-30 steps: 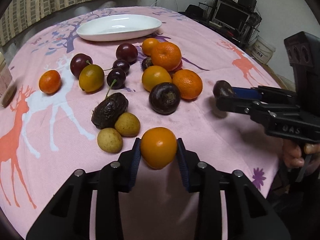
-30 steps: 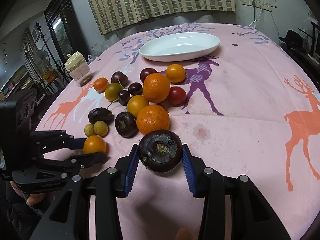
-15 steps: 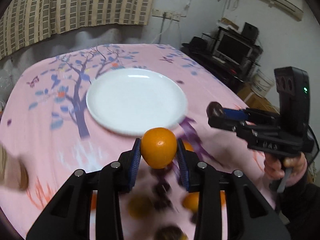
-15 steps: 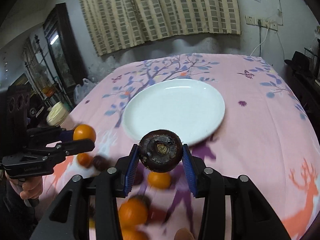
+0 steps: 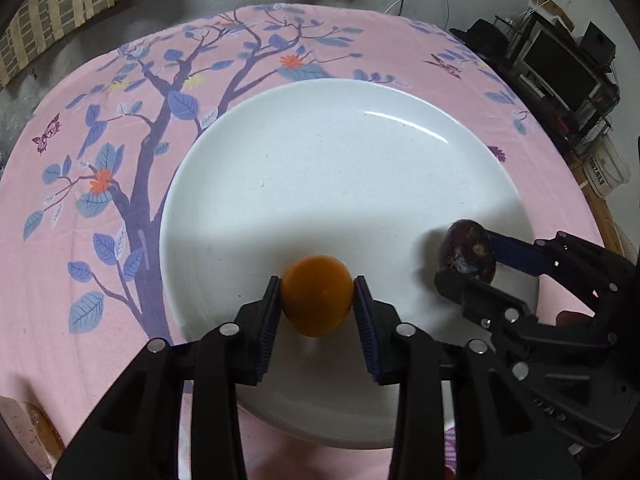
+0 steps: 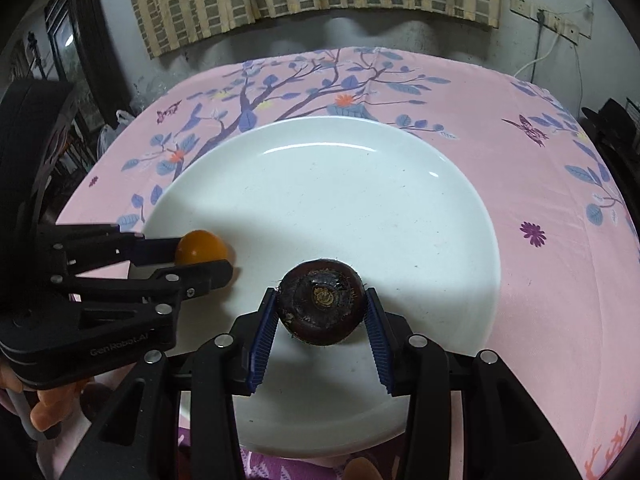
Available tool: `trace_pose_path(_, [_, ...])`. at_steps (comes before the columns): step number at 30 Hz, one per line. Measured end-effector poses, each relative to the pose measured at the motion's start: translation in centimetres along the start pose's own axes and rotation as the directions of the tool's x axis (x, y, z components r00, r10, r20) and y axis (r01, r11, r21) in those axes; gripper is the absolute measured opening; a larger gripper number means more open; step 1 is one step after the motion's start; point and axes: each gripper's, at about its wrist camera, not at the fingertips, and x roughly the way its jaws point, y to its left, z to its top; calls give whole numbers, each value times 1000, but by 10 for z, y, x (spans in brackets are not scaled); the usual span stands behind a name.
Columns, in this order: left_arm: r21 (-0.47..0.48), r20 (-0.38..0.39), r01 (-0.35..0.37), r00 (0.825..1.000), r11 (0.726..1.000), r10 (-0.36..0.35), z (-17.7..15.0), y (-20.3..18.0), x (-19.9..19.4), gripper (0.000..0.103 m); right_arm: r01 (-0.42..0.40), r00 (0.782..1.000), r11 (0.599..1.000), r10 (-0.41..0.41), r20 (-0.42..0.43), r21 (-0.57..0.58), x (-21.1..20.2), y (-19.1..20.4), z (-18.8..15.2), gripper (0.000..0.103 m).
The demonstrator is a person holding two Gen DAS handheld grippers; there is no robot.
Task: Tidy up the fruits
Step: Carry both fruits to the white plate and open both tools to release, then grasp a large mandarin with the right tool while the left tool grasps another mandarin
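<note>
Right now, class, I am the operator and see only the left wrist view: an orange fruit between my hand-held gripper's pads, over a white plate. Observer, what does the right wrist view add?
Observer: Both blue pads of the right hand-held gripper press the dark fruit at its sides, over the white plate.
Operator: And my left hand-held gripper?
Observer: The left hand-held gripper reads GenRobot on its side. Its jaws are opening, with the orange fruit between them.
Operator: Anything beneath it?
Observer: A person's fingers, under its body.
</note>
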Motion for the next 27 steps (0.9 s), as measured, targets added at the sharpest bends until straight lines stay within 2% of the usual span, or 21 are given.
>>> trace_pose_path(1, [-2, 9, -17, 1000, 1000, 17, 0, 0, -3, 57, 0, 1000, 1000, 0, 5, -8, -4, 2, -3, 45])
trace_pose_path(2, [-2, 30, -41, 999, 999, 41, -3, 0, -11, 63, 2, 1000, 1000, -1, 16, -10, -10, 3, -5, 48])
trace_pose_path(4, [-7, 82, -48, 996, 999, 48, -8, 4, -31, 86, 6, 999, 1000, -5, 47, -24, -28, 5, -10, 57])
trace_pose_path(6, [-28, 135, -31, 990, 999, 34, -20, 9, -57, 95, 14, 994, 999, -9, 104, -41, -60, 8, -25, 66])
trace_pose_path(9, [-42, 200, 15, 980, 999, -6, -53, 20, -95, 98, -29, 987, 999, 36, 157, -46, -105, 15, -63, 71])
trace_pose_path(12, [-80, 267, 19, 964, 997, 3, -95, 31, -121, 98, -56, 980, 998, 62, 190, -37, -132, 24, -105, 71])
trace_pose_path(17, [-92, 310, -7, 950, 996, 36, -155, 46, -138, 98, -14, 974, 1000, 8, 226, 23, -151, 53, -167, 71])
trace_pose_path(19, [-98, 327, -40, 942, 994, 70, -170, 53, -140, 98, 19, 977, 1000, -20, 211, 6, -146, 65, -175, 71])
trace_pose_path(21, [-107, 323, -53, 942, 993, 86, -179, 63, -140, 98, 81, 979, 997, -78, 190, -4, -140, 74, -175, 70])
trace_pose_path(23, [-134, 308, -57, 946, 989, 96, -186, 72, -140, 98, 93, 979, 996, -91, 183, -6, -136, 79, -175, 67])
trace_pose_path(27, [-171, 316, -86, 939, 981, 137, -201, 87, -146, 98, 115, 985, 993, -115, 131, 10, -123, 81, -174, 59])
